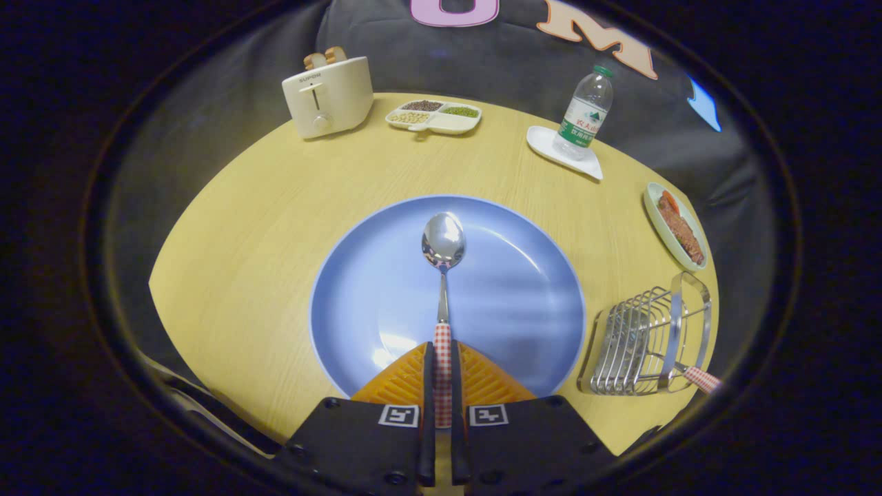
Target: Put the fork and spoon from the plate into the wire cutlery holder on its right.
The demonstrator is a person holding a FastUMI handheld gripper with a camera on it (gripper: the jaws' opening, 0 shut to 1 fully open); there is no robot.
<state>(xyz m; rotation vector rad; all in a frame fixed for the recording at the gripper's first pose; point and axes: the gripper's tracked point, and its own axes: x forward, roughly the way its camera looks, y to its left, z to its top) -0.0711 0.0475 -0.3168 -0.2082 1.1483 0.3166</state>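
Spanning frame centre: round pale wood-grain table (262, 227). Mid-frame, smooth glossy blue plate (510, 303), round. Lower right, ribbed wire cutlery holder (644, 341), checked fork handle (703, 378) protruding. Polished spoon (443, 241), oval bowl, slim neck, over plate centre. Bottom centre, gripper (442, 386) clamped on checked spoon handle, ridged pads both sides.

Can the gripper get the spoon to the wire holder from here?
Probably yes. The gripper is shut on the spoon handle, and bare table lies between the plate and the wire holder.
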